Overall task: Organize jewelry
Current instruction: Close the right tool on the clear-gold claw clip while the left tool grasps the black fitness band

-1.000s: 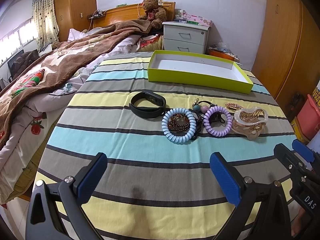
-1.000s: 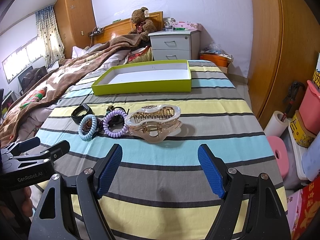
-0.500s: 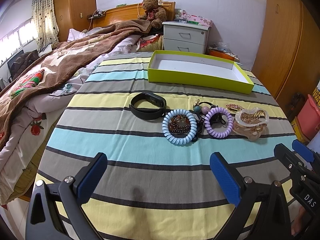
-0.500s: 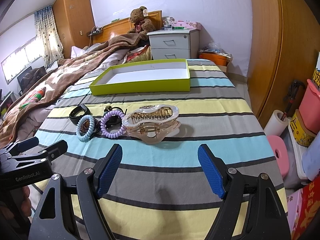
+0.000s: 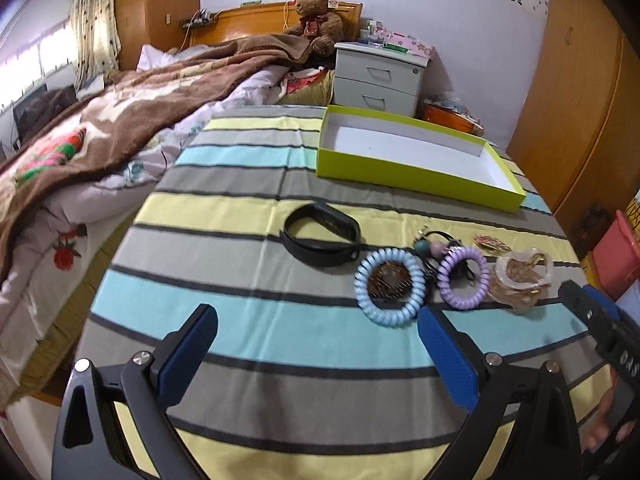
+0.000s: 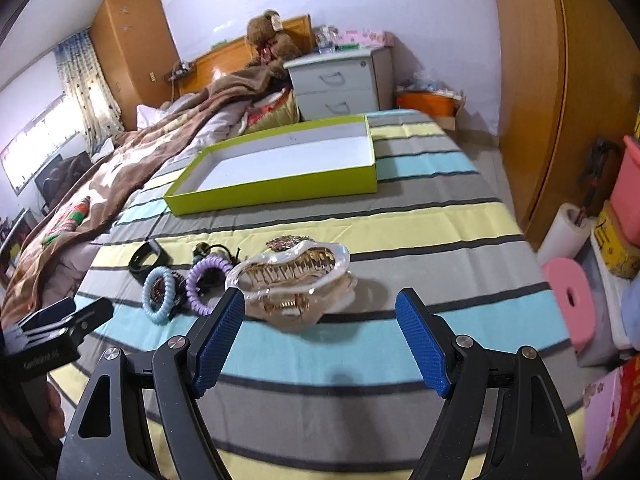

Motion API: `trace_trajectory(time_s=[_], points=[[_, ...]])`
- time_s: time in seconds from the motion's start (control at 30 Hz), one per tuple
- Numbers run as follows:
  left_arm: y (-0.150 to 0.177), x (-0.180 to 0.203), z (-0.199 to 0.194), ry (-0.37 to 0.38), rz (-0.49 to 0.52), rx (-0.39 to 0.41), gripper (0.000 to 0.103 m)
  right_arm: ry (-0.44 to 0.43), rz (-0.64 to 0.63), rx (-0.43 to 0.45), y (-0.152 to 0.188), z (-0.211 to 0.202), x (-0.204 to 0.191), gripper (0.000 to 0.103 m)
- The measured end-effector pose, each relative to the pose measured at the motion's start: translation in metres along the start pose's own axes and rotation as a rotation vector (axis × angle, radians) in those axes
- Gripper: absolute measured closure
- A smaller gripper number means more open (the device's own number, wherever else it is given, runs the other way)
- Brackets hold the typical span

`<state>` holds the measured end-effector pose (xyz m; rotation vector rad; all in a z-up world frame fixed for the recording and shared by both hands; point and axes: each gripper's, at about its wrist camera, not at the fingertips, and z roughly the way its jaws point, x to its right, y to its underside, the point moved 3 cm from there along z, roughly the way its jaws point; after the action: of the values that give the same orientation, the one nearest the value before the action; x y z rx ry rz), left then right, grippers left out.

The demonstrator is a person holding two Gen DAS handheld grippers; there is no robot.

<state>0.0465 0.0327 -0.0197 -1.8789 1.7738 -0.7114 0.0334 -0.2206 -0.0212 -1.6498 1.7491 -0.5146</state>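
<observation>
Jewelry pieces lie in a loose row across the striped yellow, grey and blue tablecloth [image 6: 420, 216], in front of my tongs. Nearest my right gripper [image 6: 320, 340] is the translucent pearly claw hair clip with gold teeth [image 6: 296, 280], lying on its side just beyond the spread blue pads. Left of it sit the purple spiral hair tie [image 6: 206, 282] and the light blue spiral hair tie [image 5: 389, 287], the blue one ringing a dark beaded bracelet [image 5: 390, 280]. The black wristband [image 5: 322, 235] lies furthest left, a little apart. The shallow lime-green cardboard tray with a white inside [image 6: 280, 190] stands further back on the cloth, well apart from the row.

My left gripper [image 5: 316, 350] hovers over the cloth with jaws wide and nothing between them; my right is likewise released and holds nothing.

Behind the purple tie, a tangle of black elastic with small round beads [image 5: 434, 246] is hard to make out, and a small glittery brooch-like piece [image 6: 286, 243] is partly hidden behind the clip. Both views are slightly blurred. On the left tool's body, seen from the right wrist, the print is too smeared to read.
</observation>
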Motion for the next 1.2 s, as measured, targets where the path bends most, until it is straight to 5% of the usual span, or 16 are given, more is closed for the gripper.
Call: trace_trajectory(time_s=[0.23, 0.6, 0.83, 0.9, 1.2], points=[[-0.01, -0.015, 0.01, 0.056, -0.045, -0.022, 0.002, -0.021, 0.079, -0.034, -0.014, 0.026, 0.008, 0.025], [-0.023, -0.026, 0.022, 0.063, -0.068, -0.042, 0.002, -0.038, 0.059, -0.094, -0.019, 0.038, 0.014, 0.063], [-0.025, -0.03, 0.032, 0.069, -0.081, -0.066, 0.002, -0.04, 0.005, -0.13, -0.024, 0.043, 0.015, 0.065], [-0.026, -0.031, 0.034, 0.086, -0.088, -0.075, 0.002, -0.035, -0.006, -0.136, -0.026, 0.045, 0.015, 0.081], [-0.031, -0.046, 0.046, 0.058, -0.135, -0.11, 0.003, -0.073, 0.019, -0.108, -0.029, 0.035, 0.019, 0.088]])
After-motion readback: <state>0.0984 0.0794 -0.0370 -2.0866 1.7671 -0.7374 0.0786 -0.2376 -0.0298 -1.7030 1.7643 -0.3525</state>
